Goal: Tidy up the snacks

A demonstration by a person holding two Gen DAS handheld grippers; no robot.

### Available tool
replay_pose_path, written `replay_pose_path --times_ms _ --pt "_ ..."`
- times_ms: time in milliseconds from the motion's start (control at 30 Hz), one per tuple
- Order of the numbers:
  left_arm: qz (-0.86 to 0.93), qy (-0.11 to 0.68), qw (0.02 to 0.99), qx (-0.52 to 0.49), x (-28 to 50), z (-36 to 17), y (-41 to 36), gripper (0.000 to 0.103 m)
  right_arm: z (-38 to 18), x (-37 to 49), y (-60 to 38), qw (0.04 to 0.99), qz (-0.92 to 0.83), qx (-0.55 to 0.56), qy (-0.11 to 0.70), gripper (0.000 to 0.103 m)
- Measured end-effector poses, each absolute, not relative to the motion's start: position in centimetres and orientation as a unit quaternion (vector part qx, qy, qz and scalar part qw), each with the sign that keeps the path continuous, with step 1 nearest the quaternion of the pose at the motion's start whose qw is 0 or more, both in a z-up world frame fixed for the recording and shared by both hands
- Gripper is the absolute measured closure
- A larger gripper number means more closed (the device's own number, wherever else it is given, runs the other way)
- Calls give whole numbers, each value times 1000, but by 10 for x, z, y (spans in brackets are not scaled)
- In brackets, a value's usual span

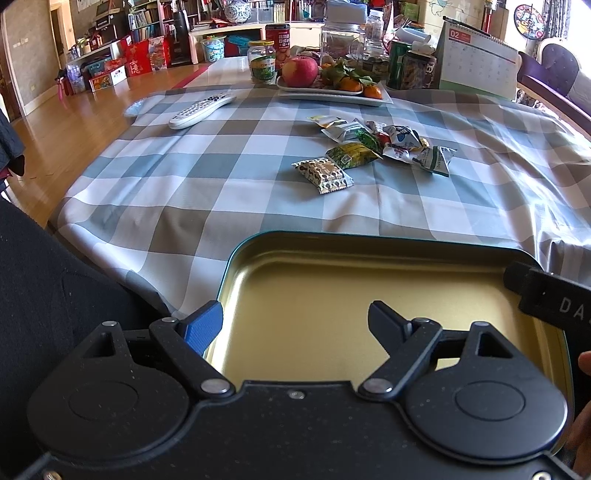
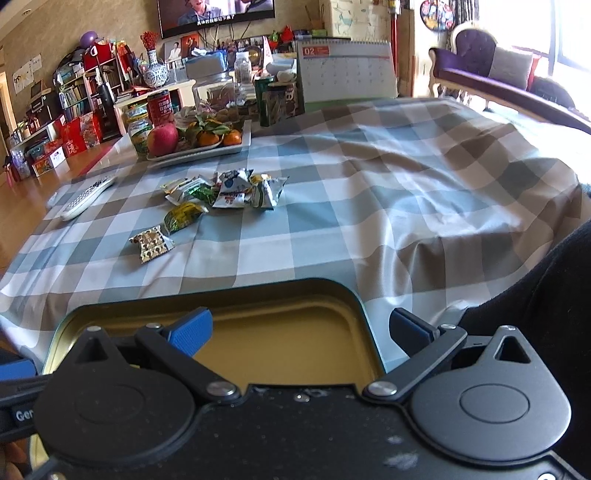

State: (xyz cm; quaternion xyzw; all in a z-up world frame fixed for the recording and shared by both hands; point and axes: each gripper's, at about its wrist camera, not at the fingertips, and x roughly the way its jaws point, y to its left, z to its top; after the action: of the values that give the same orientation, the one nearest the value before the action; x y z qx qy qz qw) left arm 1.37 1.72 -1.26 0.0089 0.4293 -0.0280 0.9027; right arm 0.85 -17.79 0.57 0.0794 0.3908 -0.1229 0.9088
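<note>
— Any print I can read from my grippers?

— Desk calendar (image 1: 476, 61) at the table's far end: "02" in its red header. The other gripper (image 1: 554, 299), in my left view: "DA", cut off; in my right view "Ger". Red can (image 1: 277, 36) label — too small.

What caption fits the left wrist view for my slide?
Open left gripper over an empty tin, snack packets waiting on the checked tablecloth.
</note>
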Motion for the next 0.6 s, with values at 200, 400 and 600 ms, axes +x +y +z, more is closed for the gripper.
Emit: replay_pose_path --times_ms 200,400,600 --pt "-29 429 903 10 14 -12 16 17 4 9 -171 908 -122 59 397 0" --pt "-29 429 903 10 13 -12 16 17 2 9 -167 908 -129 42 397 0" --pt "-28 429 903 9 13 -12 16 17 3 6 -161 913 -127 28 387 0"
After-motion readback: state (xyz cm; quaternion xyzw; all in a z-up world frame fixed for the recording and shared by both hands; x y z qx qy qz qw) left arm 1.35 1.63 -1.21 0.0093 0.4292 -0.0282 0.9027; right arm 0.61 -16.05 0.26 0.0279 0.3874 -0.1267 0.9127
